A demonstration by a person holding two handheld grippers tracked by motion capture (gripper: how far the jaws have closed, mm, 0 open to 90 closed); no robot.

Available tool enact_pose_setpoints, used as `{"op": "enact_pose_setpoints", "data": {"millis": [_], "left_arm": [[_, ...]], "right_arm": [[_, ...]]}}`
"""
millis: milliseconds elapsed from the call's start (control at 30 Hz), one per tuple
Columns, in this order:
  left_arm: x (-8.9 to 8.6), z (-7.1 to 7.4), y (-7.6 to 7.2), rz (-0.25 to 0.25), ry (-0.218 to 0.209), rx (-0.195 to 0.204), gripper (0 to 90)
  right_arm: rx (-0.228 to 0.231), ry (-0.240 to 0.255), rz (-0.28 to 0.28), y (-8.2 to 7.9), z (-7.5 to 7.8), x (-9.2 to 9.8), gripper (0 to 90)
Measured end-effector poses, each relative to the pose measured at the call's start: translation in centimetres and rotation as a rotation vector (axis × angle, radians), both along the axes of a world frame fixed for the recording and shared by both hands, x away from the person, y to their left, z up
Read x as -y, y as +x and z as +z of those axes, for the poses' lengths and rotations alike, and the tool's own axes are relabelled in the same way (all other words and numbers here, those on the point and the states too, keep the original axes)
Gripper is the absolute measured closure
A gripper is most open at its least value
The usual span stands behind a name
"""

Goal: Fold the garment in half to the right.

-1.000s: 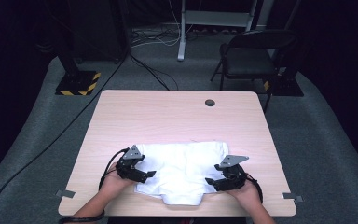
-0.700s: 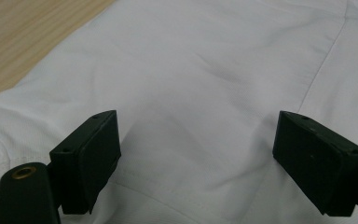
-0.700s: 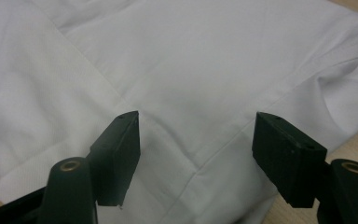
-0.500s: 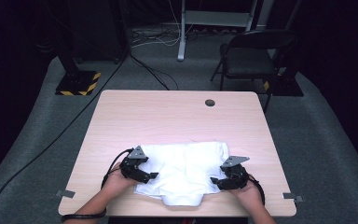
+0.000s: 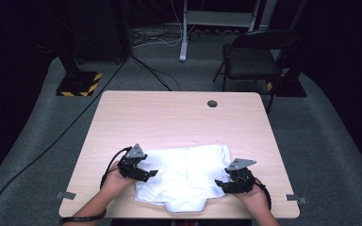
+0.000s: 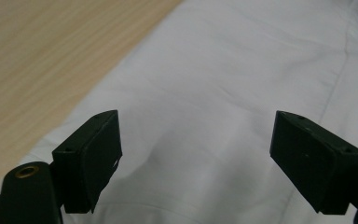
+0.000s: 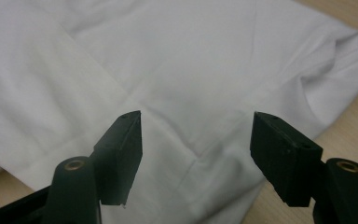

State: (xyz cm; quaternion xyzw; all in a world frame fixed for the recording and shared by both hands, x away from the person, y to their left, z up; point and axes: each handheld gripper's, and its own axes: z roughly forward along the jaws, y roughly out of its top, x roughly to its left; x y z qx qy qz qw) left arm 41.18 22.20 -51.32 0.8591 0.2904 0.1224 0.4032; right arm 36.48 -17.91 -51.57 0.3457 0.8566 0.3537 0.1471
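Note:
A folded white garment [image 5: 184, 175] lies flat at the near middle of the wooden table [image 5: 169, 117]. My left gripper [image 5: 147, 173] rests at its left edge, jaws wide open over the cloth [image 6: 223, 93]. At the cloth's right edge sits my right gripper [image 5: 220, 183], also open, with the white fabric [image 7: 182, 70] spread under and between its jaws. Neither pair of jaws pinches any fabric. A hand holds each gripper from the table's near edge.
A small dark round hole [image 5: 212, 103] sits near the table's far edge. A black folding chair [image 5: 252, 56] stands behind the table at the right. Cables [image 5: 52, 141] run over the grey floor at the left, past a stand with a yellow-striped base [image 5: 80, 84].
Both grippers have shifted slightly inward and down onto the garment's side edges. The garment itself lies the same.

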Motion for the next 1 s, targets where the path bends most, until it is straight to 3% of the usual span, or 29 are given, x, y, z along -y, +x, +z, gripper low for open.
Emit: {"op": "enact_pose_setpoints", "data": {"millis": [67,267,400,667,1000], "left_arm": [[0.0,-0.1,0.5,0.020,-0.006,0.008,15.9],[0.4,-1.2,1.6,0.006,0.058,-0.011,16.7],[0.7,-2.1,2.1,-0.021,0.094,-0.004,16.6],[0.5,-2.3,2.3,-0.029,0.075,0.018,15.4],[0.3,-2.5,2.2,-0.027,0.057,0.028,15.4]], "right_arm": [[0.015,0.039,-0.003,-0.3,0.7,-0.5,32.8],[0.059,0.008,0.061,-1.5,1.7,-4.2,33.0],[0.051,0.048,0.113,-1.8,1.9,-6.9,32.5],[0.032,0.119,0.167,-1.9,1.4,-11.5,30.8],[0.004,0.094,0.218,-1.4,0.7,-16.0,31.1]]}}
